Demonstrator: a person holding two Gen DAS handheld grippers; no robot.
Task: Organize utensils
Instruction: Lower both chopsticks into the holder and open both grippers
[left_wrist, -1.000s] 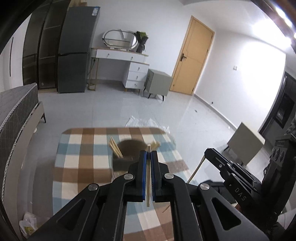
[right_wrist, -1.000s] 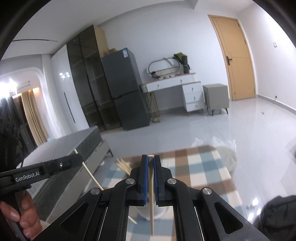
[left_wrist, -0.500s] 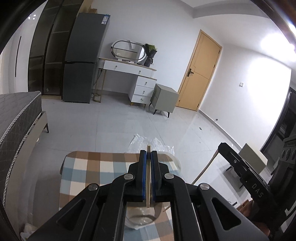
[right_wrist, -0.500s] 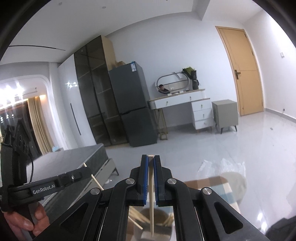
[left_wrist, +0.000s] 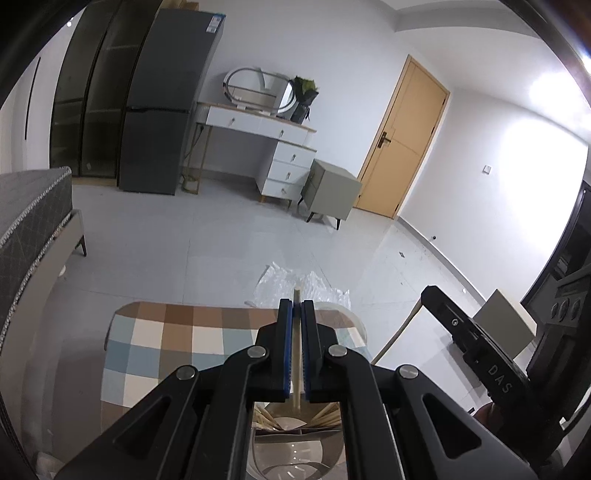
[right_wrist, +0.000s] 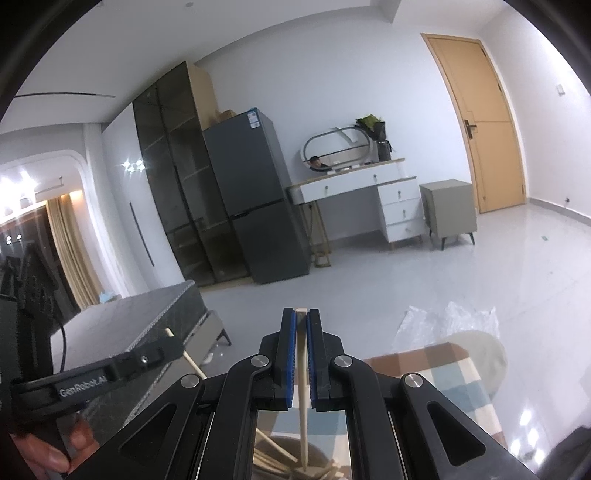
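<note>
1. The left tongs (left_wrist: 296, 310) are gripping a pale wooden chopstick (left_wrist: 296, 369) between their blue pads, the stick running upright through the closed jaws with its top end poking out above the tips.
2. The right tongs (right_wrist: 301, 319) are likewise clamping a second chopstick (right_wrist: 303, 398), its lower end reaching down into the holder below.
3. A utensil holder (left_wrist: 295, 439) is sitting directly beneath both tongs on the bench (left_wrist: 155, 343), which is wearing a checked cloth of brown, blue and cream squares.
4. Several loose chopsticks (left_wrist: 325, 411) are leaning inside the back compartment of the holder, behind a divider; the front compartment is showing a slotted bottom.
5. In the left wrist view, the right tongs are showing at the right edge with their stick slanting downward; in the right wrist view, the left tongs are showing at the left edge, held by a hand (right_wrist: 40, 454).
6. Crumpled clear plastic (left_wrist: 295, 284) is lying on the floor just past the bench's far edge.
7. A grey fridge (right_wrist: 251, 192), a white dresser (right_wrist: 369, 192) with an oval mirror, and a wooden door (right_wrist: 476, 110) are standing along the far wall.
</note>
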